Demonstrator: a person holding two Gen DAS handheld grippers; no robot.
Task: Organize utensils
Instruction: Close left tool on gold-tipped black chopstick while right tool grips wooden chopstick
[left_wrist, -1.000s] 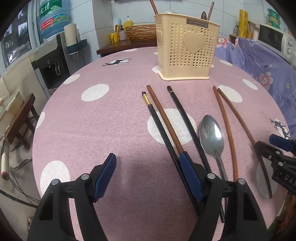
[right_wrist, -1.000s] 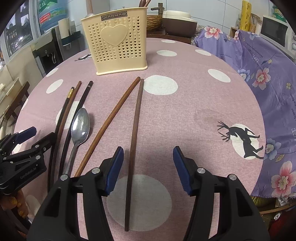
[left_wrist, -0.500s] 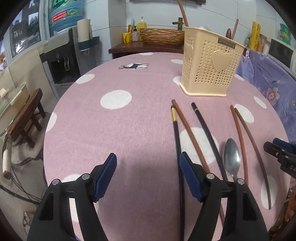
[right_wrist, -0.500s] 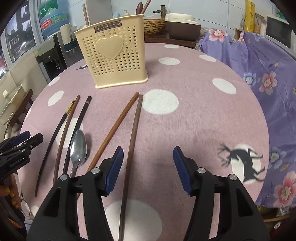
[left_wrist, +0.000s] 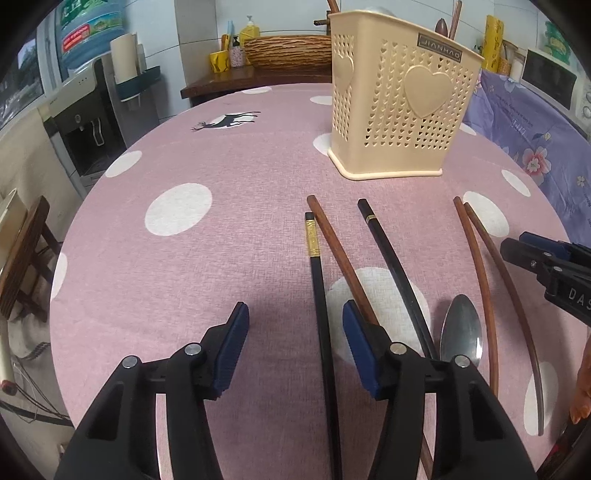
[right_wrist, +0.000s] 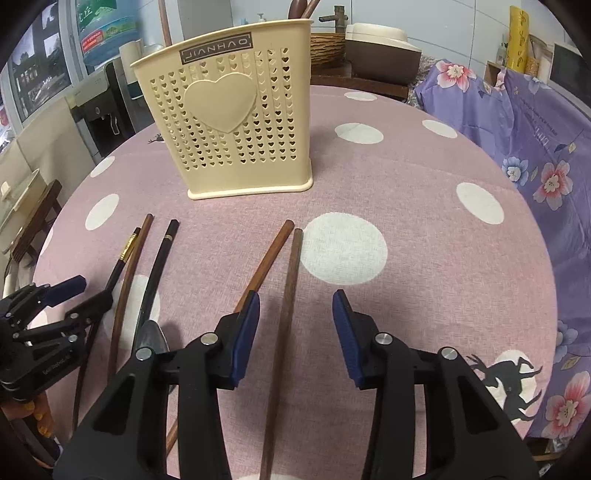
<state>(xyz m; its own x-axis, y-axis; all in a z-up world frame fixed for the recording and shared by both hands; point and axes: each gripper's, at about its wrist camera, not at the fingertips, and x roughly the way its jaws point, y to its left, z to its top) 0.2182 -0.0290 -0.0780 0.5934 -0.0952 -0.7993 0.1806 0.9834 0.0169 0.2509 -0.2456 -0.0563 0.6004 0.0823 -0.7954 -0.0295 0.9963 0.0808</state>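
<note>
A cream perforated utensil holder (left_wrist: 402, 110) (right_wrist: 236, 122) stands upright on the pink dotted tablecloth, with some utensils in it. In front of it lie several chopsticks and a metal spoon (left_wrist: 461, 332) (right_wrist: 151, 336). My left gripper (left_wrist: 295, 325) is closing; a black chopstick with a gold band (left_wrist: 314, 240) runs between its jaws, nearer the right pad, untouched. My right gripper (right_wrist: 295, 314) is also closing, astride a dark brown chopstick (right_wrist: 291, 280) that neither pad presses. A second brown chopstick (right_wrist: 269, 258) passes under its left finger.
A brown chopstick (left_wrist: 340, 254) and a black one (left_wrist: 388, 251) lie between the gold-banded one and the spoon. Purple floral cloth (right_wrist: 535, 147) covers something at the table's right. A water dispenser (left_wrist: 85, 122) and a wooden stool (left_wrist: 22, 251) stand off the left edge.
Both grippers have narrowed their jaws and moved forward toward the holder. The left one shifted so the gold-banded black chopstick now lies between its jaws instead of under its right finger.
</note>
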